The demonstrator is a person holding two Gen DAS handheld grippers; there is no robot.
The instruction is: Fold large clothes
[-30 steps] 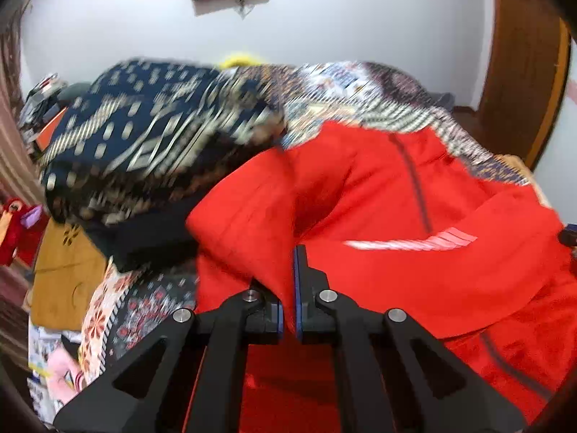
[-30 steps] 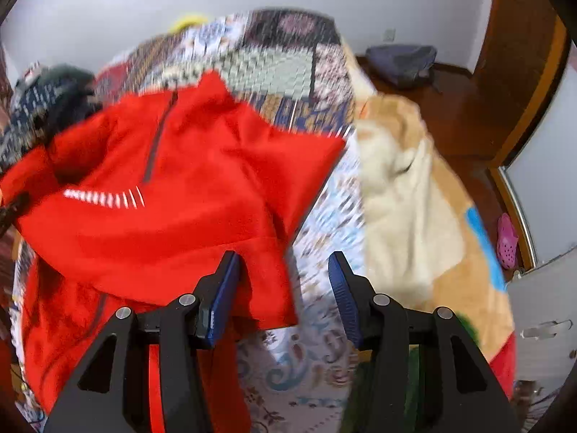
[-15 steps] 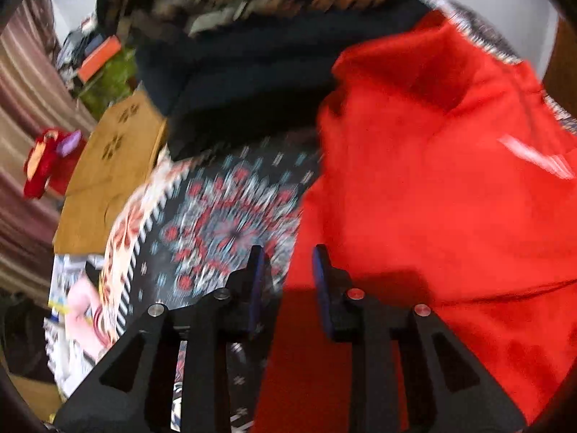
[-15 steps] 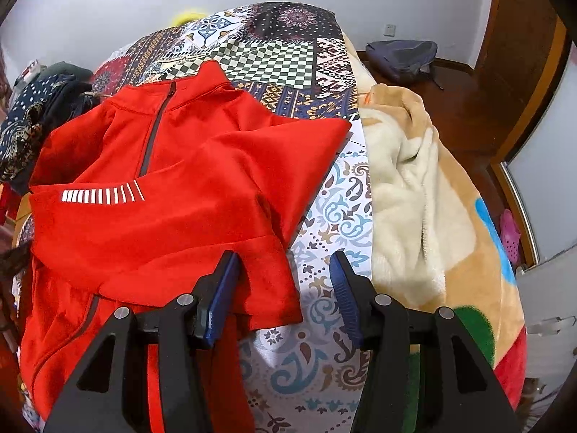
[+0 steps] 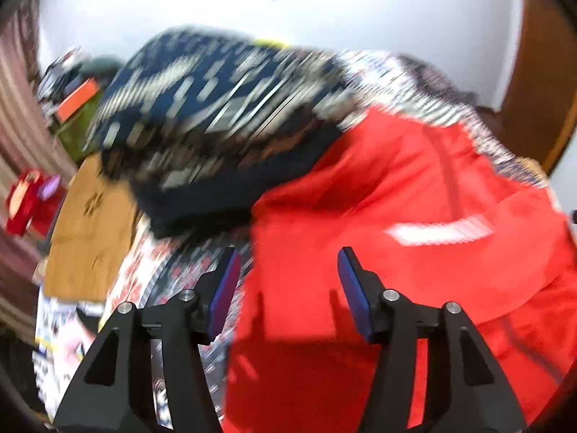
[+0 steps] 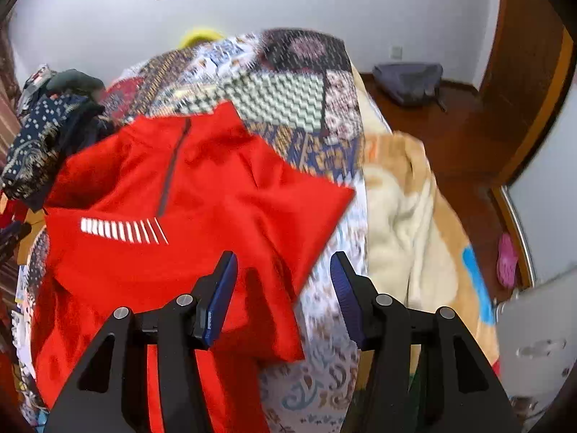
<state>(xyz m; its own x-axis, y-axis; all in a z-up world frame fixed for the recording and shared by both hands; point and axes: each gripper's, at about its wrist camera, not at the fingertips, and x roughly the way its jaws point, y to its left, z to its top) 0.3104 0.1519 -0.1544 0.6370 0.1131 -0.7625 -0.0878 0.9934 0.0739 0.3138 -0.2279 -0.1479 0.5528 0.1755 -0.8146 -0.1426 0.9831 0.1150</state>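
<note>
A red zip-neck top (image 6: 187,209) with a white reflective stripe lies on the patterned bedspread (image 6: 288,108), its sleeves folded in over the body. It also shows in the left wrist view (image 5: 396,216). My left gripper (image 5: 286,285) is open and empty above the top's left edge. My right gripper (image 6: 283,296) is open and empty above the top's lower right corner.
A dark blue patterned pile of clothes (image 5: 216,108) sits at the top's upper left. A cream and tan blanket (image 6: 414,223) lies along the bed's right side. A grey backpack (image 6: 407,79) is on the wooden floor. A brown board (image 5: 86,223) lies left of the bed.
My left gripper let go of the red top, opened wide and tilted back up. My right gripper stayed open and shifted slightly.
</note>
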